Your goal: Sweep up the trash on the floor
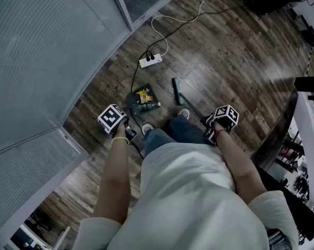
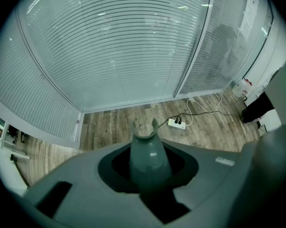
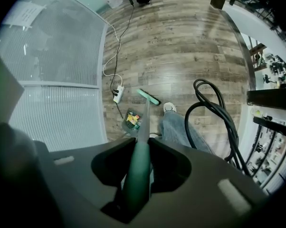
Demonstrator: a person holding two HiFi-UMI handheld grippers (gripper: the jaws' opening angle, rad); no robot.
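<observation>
**Entry: broom and dustpan in hand, wrappers in the pan**

Left claw [image 2: 148, 174]: pinched on the grey top end of the dustpan handle [image 2: 149, 152], jaws closed snug round it. Right claw [image 3: 138, 177]: pinched on the green broom handle [image 3: 142, 141], which ran straight down between the jaws to the floor.

Below, by my shoes: the dark dustpan [image 1: 133, 99] lay on the wood floor [image 1: 225, 61], with the trash [image 1: 143, 96], a yellow wrapper and small bits, resting in it. The green broom head [image 1: 177, 91] lay just beside the pan, apart from it.

Farther out: a white power strip [image 1: 151, 60] and its cable.

Handling judgement: the wrappers looked light and likely to skitter or spill if the pan tipped. Both handles looked stiff, smooth plastic, so a high, firm grip seemed right.
</observation>
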